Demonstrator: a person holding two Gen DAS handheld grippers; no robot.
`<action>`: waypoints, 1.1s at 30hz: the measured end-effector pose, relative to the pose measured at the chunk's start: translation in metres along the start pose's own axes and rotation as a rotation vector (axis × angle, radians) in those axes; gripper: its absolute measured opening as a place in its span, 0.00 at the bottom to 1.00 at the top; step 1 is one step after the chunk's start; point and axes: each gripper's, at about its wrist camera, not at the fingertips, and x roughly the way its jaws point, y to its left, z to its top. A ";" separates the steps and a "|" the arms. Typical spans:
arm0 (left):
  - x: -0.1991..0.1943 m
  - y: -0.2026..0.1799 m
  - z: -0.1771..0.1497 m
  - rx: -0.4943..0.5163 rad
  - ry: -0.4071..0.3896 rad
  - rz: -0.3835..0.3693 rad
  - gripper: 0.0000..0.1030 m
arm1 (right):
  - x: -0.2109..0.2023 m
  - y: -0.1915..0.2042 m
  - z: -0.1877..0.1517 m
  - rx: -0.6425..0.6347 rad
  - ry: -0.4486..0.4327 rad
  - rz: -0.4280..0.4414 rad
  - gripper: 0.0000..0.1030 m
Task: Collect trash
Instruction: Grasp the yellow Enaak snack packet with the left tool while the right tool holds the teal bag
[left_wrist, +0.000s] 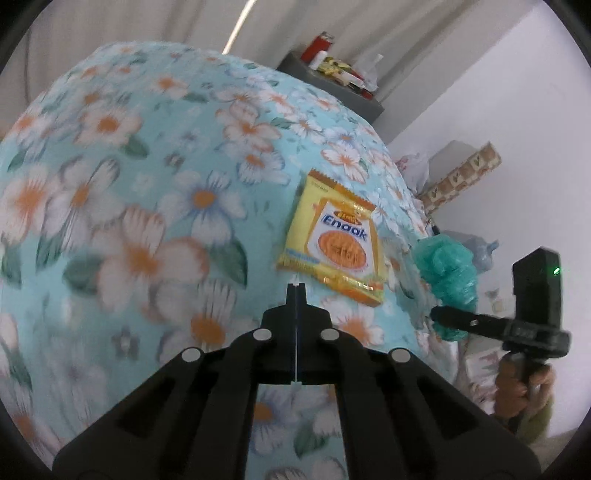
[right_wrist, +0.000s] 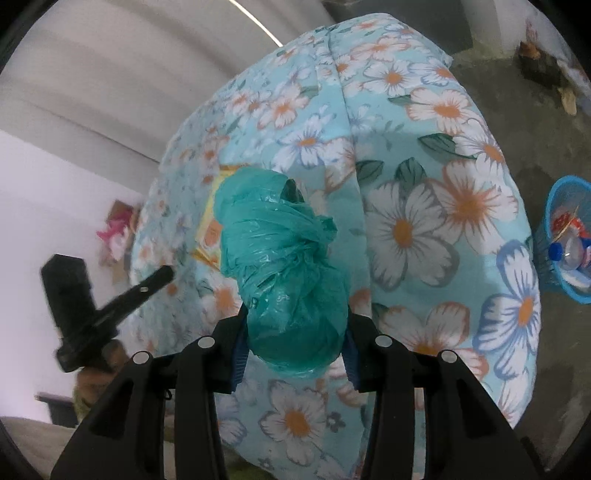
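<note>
Altogether: one yellow snack packet (left_wrist: 330, 236), one green plastic bag (right_wrist: 284, 273).

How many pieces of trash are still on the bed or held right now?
2. The yellow wrapper lies flat on the bed, ahead of the shut left tongs. The green bag is gripped in the right tongs. More may be hidden.

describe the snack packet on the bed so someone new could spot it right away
Find the bed with the light blue floral sheet. The snack wrapper lies flat on it, just ahead of the shut left claw. It is yellow and orange with "Enaak" printed in blue, unlike the crumpled teal plastic bag held in the right claw.
</note>
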 end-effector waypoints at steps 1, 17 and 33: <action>-0.001 0.001 0.000 -0.011 0.000 -0.013 0.06 | 0.003 -0.001 -0.001 0.000 0.003 -0.008 0.41; 0.057 0.009 0.021 -0.180 0.029 -0.095 0.46 | 0.013 -0.008 -0.002 0.067 -0.005 0.000 0.42; 0.038 -0.035 0.025 0.136 -0.108 0.107 0.13 | 0.014 -0.011 -0.003 0.082 -0.016 0.012 0.42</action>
